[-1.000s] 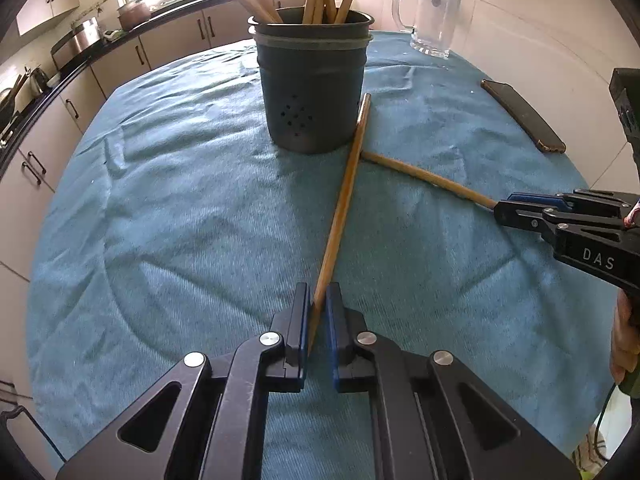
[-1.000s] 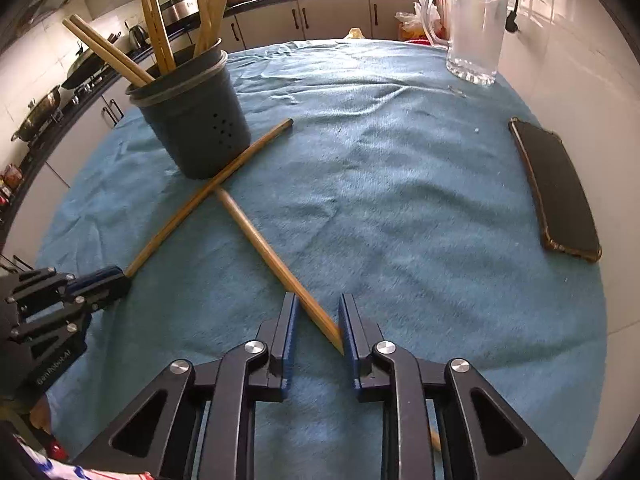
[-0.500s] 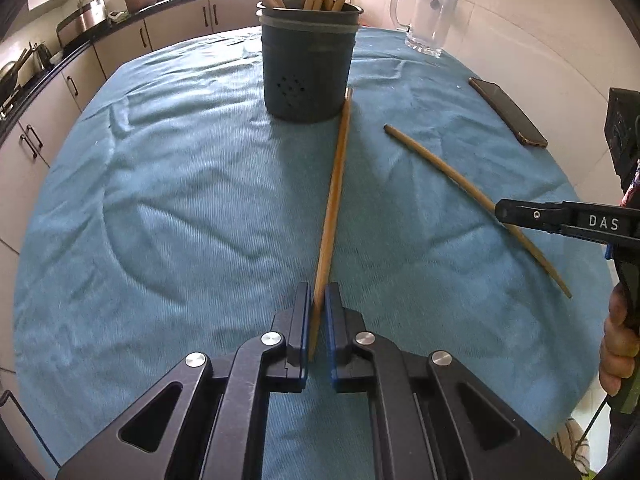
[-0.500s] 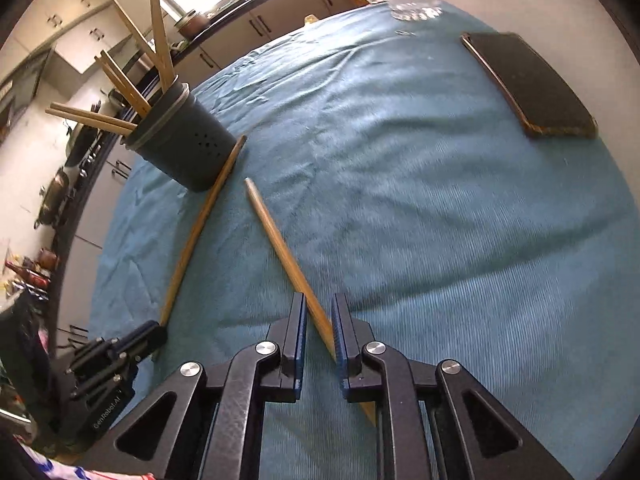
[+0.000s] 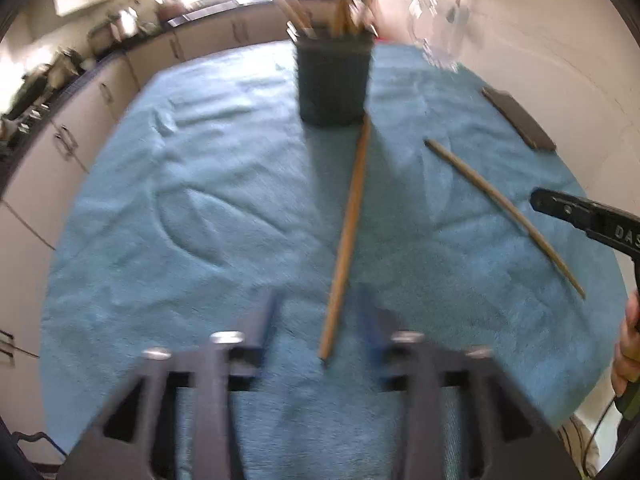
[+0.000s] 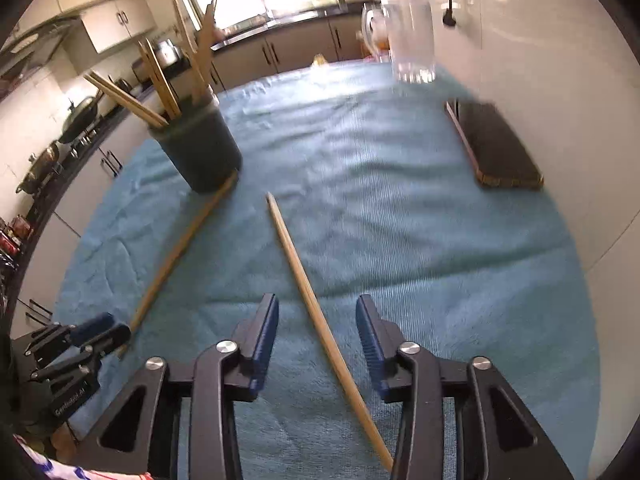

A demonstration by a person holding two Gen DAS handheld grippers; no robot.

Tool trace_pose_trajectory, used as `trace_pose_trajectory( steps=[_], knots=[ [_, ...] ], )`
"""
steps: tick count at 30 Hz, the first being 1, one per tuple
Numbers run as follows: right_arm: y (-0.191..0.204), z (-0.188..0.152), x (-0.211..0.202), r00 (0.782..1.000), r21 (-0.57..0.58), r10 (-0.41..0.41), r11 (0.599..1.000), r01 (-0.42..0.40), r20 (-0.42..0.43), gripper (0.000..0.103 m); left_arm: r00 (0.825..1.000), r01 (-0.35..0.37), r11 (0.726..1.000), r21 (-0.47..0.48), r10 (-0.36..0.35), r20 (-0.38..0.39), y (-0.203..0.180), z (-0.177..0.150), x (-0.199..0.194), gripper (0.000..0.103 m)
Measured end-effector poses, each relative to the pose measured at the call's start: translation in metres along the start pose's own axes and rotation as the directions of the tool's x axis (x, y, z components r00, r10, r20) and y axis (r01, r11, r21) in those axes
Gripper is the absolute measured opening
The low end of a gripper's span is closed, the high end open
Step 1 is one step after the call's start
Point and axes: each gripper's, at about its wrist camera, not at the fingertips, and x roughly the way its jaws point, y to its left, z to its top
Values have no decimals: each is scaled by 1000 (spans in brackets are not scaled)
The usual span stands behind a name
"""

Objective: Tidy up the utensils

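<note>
Left wrist view: left gripper [image 5: 316, 320] has just been opening; its jaws stand apart around the near end of a wooden stick [image 5: 347, 236], pads clear of it. That stick lies on the blue cloth [image 5: 200, 208], its far tip touching the dark utensil holder [image 5: 332, 80]. Right gripper [image 6: 316, 328] has likewise just been opening, straddling a second stick [image 6: 304, 276] lying apart from the holder. Judgement: both sticks released flat, uncrossed, for easier separate pickup.

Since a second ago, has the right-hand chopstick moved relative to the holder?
Yes. The right-hand chopstick no longer crosses the other chopstick below the holder; it lies apart, toward the phone.
</note>
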Motion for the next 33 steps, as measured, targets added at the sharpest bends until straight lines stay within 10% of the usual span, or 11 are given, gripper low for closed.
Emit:
trace_pose_trajectory(
  steps=[5,15,21,33],
  knots=[
    [15,12,-13,997,2,21,1000,-21,68,48,963,-150,988,-46,157,221,7,12,-47,84],
    [52,28,-57,966,-1,21,1000,-22,259,60,762,-199,955,-220,292,578,13,33,-151,103],
    [59,22,-66,948,-2,-40,999,43,315,68,860,-112,981,-155,174,480,12,42,-146,103],
    [53,17,-62,947,5,-77,997,79,313,74,902,-170,976,-133,209,378,3,32,-111,103]
  ],
)
